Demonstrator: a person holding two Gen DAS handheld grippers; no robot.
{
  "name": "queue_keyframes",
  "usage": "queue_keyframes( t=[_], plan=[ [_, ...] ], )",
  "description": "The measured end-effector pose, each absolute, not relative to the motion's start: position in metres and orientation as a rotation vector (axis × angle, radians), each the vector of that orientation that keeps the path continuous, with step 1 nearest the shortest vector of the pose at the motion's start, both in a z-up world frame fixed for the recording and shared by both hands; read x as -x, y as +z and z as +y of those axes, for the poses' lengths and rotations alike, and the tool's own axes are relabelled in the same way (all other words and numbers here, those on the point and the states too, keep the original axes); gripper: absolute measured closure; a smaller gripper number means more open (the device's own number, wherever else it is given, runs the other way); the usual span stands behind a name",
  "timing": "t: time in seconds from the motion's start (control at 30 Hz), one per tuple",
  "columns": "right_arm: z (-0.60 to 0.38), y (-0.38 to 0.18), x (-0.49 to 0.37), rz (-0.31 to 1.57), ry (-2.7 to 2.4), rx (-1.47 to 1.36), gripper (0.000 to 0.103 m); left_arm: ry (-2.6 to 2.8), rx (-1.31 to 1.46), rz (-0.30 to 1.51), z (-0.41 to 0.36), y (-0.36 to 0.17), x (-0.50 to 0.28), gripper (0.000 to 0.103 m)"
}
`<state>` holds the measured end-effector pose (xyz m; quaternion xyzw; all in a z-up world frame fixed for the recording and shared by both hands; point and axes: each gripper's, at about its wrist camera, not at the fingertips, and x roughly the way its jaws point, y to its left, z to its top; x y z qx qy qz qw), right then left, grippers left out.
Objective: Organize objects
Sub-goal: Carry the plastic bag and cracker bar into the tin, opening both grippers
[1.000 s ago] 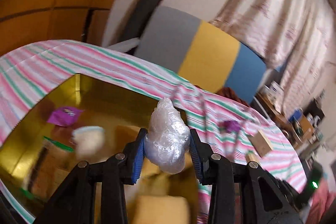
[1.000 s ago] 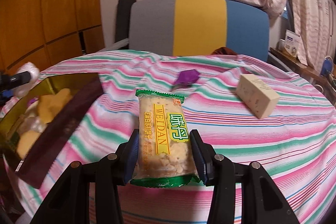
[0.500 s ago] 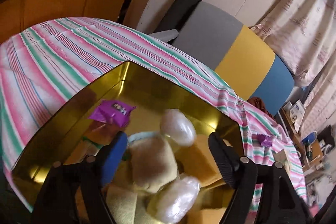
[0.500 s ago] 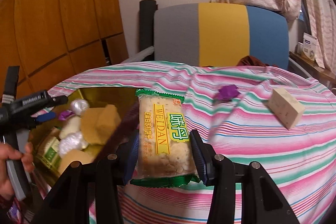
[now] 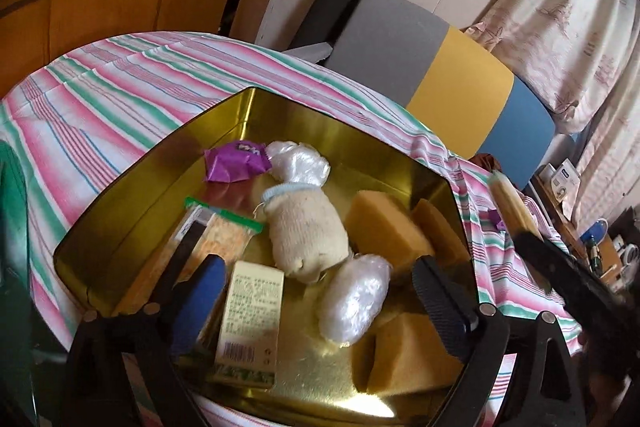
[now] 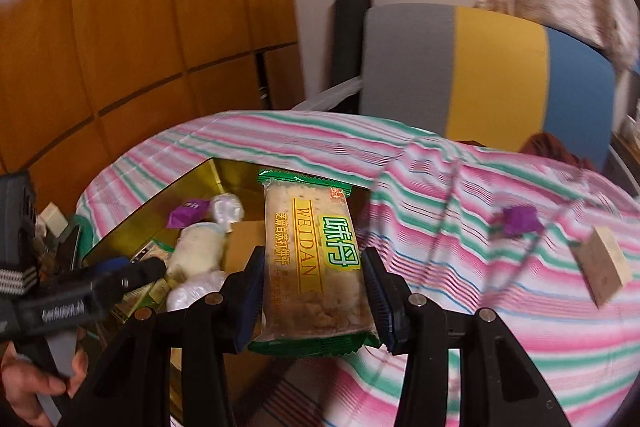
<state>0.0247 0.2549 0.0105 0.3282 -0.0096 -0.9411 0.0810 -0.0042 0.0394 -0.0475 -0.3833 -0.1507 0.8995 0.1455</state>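
A: What fills most of the left wrist view?

B: The striped tablecloth (image 5: 120, 95) across the middle, and on it the gold tin (image 5: 312, 131), open, taking up the centre and lower half of the frame.

A: And inside the tin?

B: Yellow sponge blocks (image 5: 384, 231) to the right of centre and at lower right. A cream sock bundle (image 5: 306, 235) lies in the middle. A clear plastic-wrapped bundle (image 5: 356, 299) lies just below it, and another at the upper middle, touching the sock. A pale box with a barcode (image 5: 252, 315) sits at lower centre, a cracker packet (image 5: 224, 235) to its upper left, and a purple wrapper (image 5: 236, 161) near the tin's far corner.

A: The left gripper (image 5: 316, 291)?

B: At the bottom of the frame, above the tin, its jaws wide and opening. They press on nothing; the wrapped bundle lies in the tin between them.

A: The right gripper (image 6: 316, 291)?

B: In the right wrist view, lower centre, clamped on a green-edged Weidan cracker packet (image 6: 312, 259), held upright over the tin's right rim. Farther right on the cloth lie a small beige box (image 6: 604, 263) and a purple candy (image 6: 520, 221).
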Motion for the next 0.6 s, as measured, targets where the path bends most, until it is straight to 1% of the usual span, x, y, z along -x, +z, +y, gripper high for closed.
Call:
queue_keyframes(
  t=[0.13,0.43,0.53,0.6],
  plan=[
    [0.233,0.012,0.0,0.08,-2.734,-1.009,0.056,2.596,1.093,-0.423,0.037,-0.045,-0.001,0.008],
    [0.183,-0.003,0.056,0.406,-2.611,-1.101,0.056,2.61,1.082,-0.428,0.024,-0.043,-0.009,0.008],
    [0.18,-0.009,0.072,0.478,-2.645,-1.159,0.055,2.618,1.089,-0.44,0.021,-0.043,-0.01,0.008],
    [0.185,-0.01,0.079,0.481,-2.675,-1.176,0.054,2.615,1.094,-0.449,0.019,-0.044,-0.01,0.008]
  ],
)
